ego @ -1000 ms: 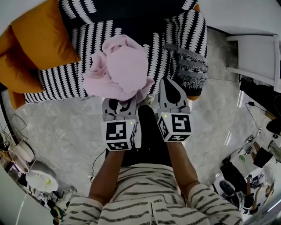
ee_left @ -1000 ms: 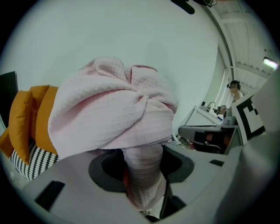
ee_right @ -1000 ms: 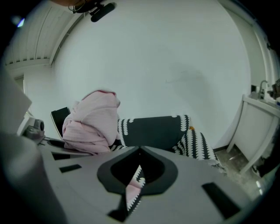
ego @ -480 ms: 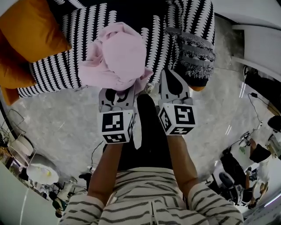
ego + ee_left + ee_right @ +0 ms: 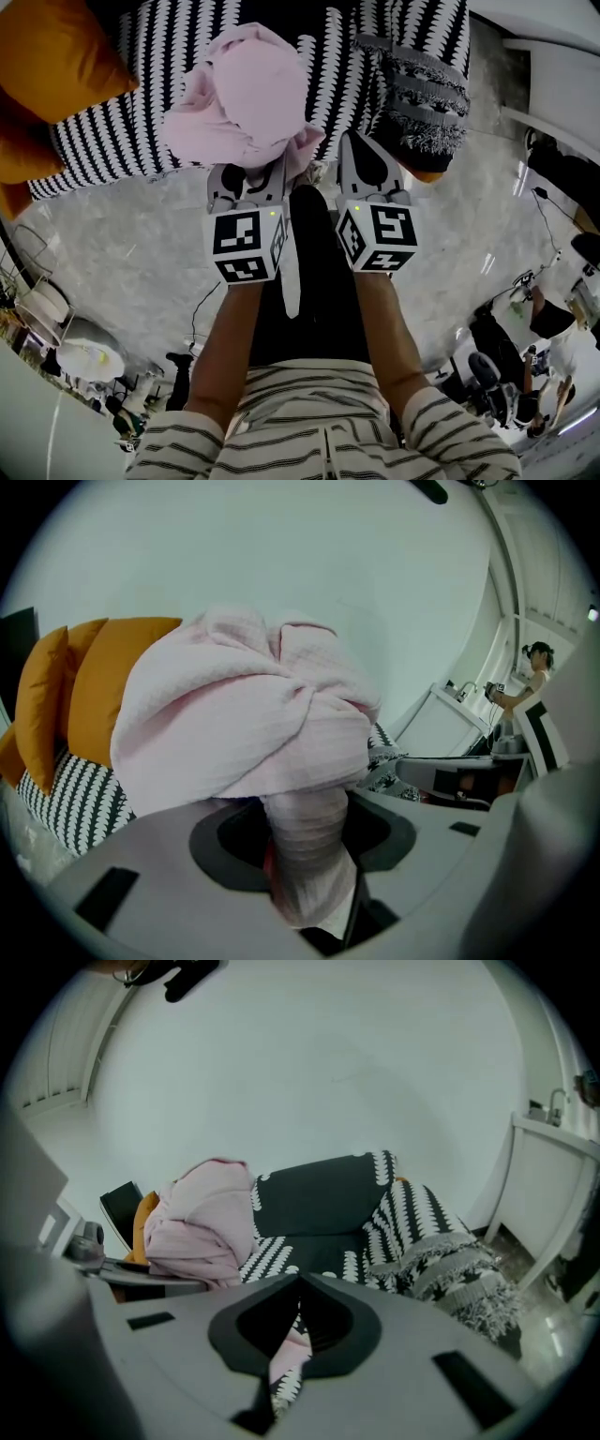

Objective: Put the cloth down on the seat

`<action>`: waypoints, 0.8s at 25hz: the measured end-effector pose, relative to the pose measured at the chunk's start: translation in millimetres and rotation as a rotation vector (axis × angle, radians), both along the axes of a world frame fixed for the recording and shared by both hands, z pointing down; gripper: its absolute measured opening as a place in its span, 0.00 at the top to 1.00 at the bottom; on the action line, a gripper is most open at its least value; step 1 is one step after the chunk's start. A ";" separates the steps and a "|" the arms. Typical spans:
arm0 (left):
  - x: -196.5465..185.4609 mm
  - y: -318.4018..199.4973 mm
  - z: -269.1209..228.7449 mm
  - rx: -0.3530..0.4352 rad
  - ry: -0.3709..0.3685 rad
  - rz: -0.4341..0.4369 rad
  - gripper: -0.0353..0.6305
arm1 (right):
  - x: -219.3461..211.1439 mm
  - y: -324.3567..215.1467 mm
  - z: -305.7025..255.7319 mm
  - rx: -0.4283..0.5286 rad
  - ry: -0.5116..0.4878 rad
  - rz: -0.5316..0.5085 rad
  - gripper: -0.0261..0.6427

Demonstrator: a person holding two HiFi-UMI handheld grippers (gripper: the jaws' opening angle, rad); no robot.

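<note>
cloth (image 5: pixel 246 103) bunched above the seat (image 5: pixel 103 141) front edge, left gripper (image 5: pixel 248 178) fingers clamped on it; right gripper (image 5: pixel 354 148) fingers nearly closed, apparently empty; lowering and release remain.

Pink cloth (image 5: pixel 246 103), black-and-white patterned seat (image 5: pixel 112 141), orange cushion (image 5: pixel 56 56).

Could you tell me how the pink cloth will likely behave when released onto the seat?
Probably floppy: the pink cloth bunches and droops from the left gripper. Likely light, since a pinch holds it up; it should slump, not roll.

Your left gripper (image 5: pixel 314 892) has its jaws clamped on the bunched pink cloth (image 5: pixel 244 724), orange cushions (image 5: pixel 80 696) behind it.
</note>
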State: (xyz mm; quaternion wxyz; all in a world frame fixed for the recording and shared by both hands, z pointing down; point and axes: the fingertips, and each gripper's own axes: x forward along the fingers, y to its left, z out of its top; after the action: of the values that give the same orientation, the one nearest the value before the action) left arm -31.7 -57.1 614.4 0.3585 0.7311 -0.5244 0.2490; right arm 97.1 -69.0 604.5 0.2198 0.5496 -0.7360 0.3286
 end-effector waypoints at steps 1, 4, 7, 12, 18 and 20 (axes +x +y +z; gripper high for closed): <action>0.7 -0.1 4.9 -0.007 -0.001 0.002 0.65 | 1.3 0.6 4.5 -0.007 0.000 0.003 0.94; 1.3 -1.8 16.1 -0.022 -0.004 0.010 0.65 | 2.5 0.4 13.7 -0.022 -0.004 0.012 0.94; 1.6 -3.4 27.3 -0.040 -0.008 0.012 0.65 | 1.8 -0.9 22.0 -0.037 -0.008 0.016 0.94; -1.4 -7.8 42.0 -0.070 -0.011 0.012 0.65 | -7.4 -7.9 36.0 -0.063 -0.015 0.016 0.94; -6.5 -13.0 57.8 -0.106 -0.009 0.008 0.65 | -21.1 -19.9 50.7 -0.089 -0.015 0.011 0.94; -10.7 -18.4 59.3 -0.113 -0.006 0.006 0.65 | -26.8 -25.3 50.3 -0.092 -0.009 0.008 0.94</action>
State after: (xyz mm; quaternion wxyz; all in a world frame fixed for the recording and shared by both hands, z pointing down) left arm -42.4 -75.5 673.7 0.3969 0.7106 -0.5084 0.2812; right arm 70.3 -94.2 654.8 0.2402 0.5401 -0.7189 0.3657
